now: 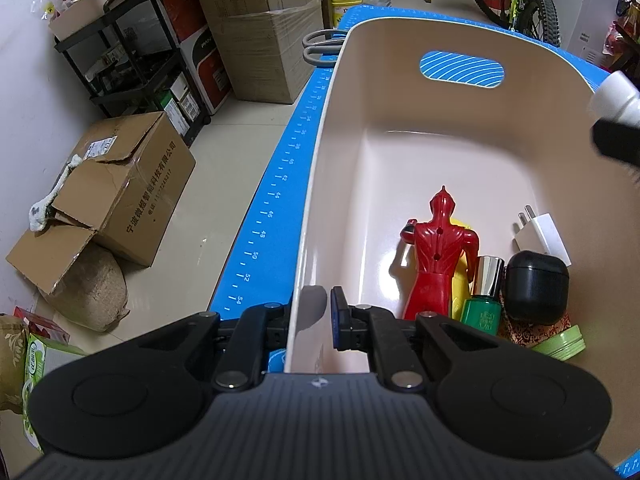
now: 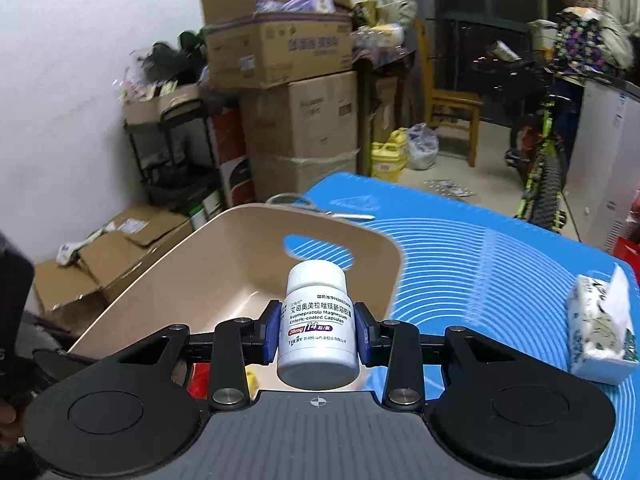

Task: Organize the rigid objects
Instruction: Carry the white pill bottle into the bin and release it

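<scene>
Left wrist view shows the left gripper with its jaws nearly closed on the near wall of the beige bin, which sits on the blue mat at the worktop's left edge and holds a red figure, green bottle, black case and white plug in its near right corner. Right wrist view shows the right gripper with its jaws clamped on an upright white pill bottle, held above the bin's near end, with a tissue pack near the worktop's right edge and scissors just beyond the bin's far wall.
</scene>
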